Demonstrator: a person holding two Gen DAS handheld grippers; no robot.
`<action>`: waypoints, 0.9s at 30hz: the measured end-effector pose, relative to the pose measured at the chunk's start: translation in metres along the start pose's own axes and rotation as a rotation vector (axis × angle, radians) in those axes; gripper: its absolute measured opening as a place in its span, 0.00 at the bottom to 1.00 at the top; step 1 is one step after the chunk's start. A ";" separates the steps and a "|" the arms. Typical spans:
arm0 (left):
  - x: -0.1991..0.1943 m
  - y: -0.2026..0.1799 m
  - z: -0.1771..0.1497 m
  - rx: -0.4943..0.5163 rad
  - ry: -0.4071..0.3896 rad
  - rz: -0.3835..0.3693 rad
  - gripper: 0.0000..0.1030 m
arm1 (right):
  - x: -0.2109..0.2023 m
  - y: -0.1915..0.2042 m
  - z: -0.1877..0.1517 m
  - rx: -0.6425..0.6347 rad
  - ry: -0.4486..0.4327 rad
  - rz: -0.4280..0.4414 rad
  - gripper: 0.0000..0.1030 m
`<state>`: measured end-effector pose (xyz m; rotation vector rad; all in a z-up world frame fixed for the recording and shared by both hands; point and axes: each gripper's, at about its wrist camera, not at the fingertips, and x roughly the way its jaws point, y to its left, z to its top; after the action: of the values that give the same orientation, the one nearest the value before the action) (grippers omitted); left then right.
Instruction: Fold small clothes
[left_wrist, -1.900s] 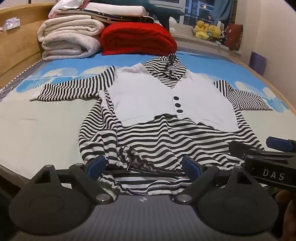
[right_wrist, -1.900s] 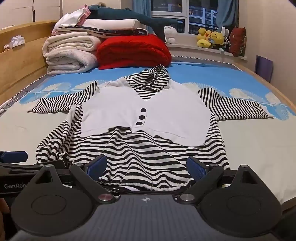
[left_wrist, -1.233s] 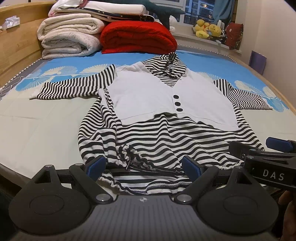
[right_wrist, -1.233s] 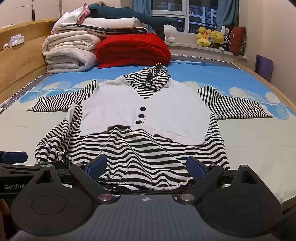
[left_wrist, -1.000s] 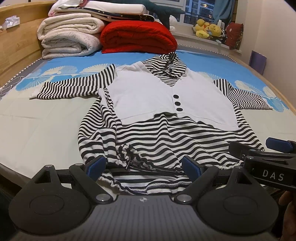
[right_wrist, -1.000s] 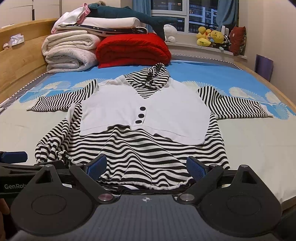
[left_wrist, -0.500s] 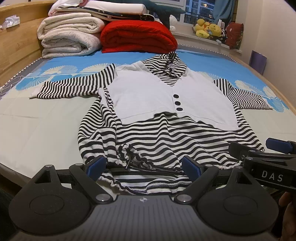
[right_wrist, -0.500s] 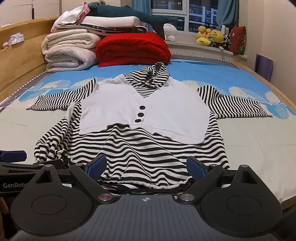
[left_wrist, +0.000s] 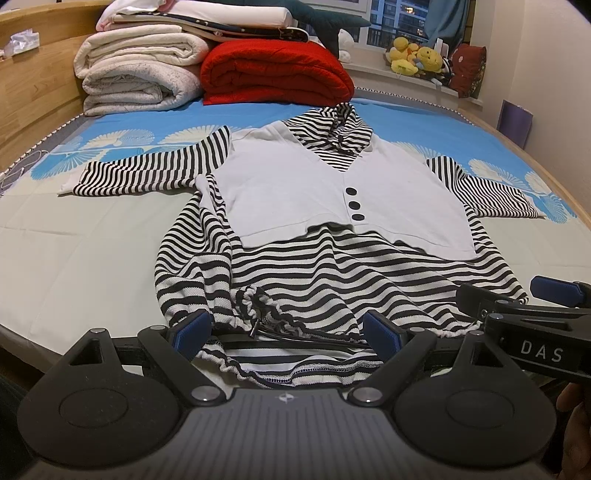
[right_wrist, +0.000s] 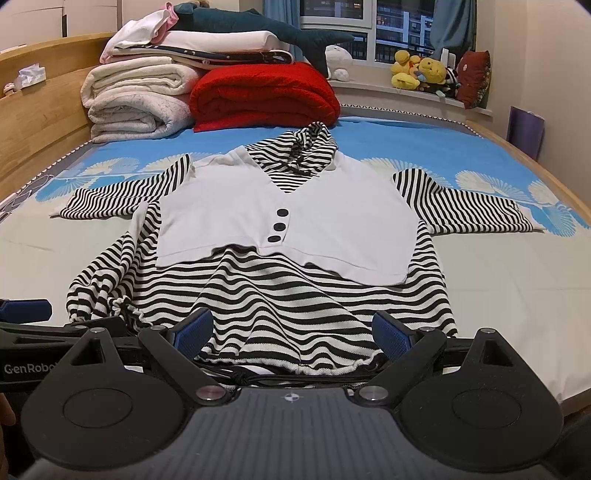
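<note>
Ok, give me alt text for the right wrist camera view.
A striped hooded top with a white vest panel lies spread face up on a bed, sleeves out. The open right hand-held gripper straddles its near hem; folded blankets are stacked behind.

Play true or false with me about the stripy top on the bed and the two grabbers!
1. The stripy top lies spread out with both sleeves out to the sides. True.
2. The white front part has five red buttons. False: three dark buttons show.
3. Both grabbers are open at the bottom hem. True: the left gripper and right gripper each have fingers wide apart with the hem between them.
4. The red blanket lies on top of the stripy top. False: it sits behind the top, beside the folded white blankets.
5. The top is already folded in half. False: it is still unfolded.
</note>
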<state>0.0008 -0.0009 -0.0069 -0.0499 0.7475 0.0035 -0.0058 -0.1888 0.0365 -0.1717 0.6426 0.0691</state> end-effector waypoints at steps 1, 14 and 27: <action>0.000 0.000 0.000 0.000 0.000 0.000 0.90 | 0.000 0.000 0.000 -0.001 -0.001 0.000 0.91; -0.018 0.042 0.069 -0.178 -0.212 -0.147 0.52 | 0.000 -0.012 0.005 0.072 0.042 -0.002 0.89; 0.121 0.136 0.215 -0.190 -0.193 0.007 0.20 | -0.010 -0.033 0.058 0.038 -0.037 0.036 0.63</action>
<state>0.2331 0.1436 0.0626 -0.2256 0.5523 0.0847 0.0248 -0.2105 0.0928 -0.1218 0.6099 0.0940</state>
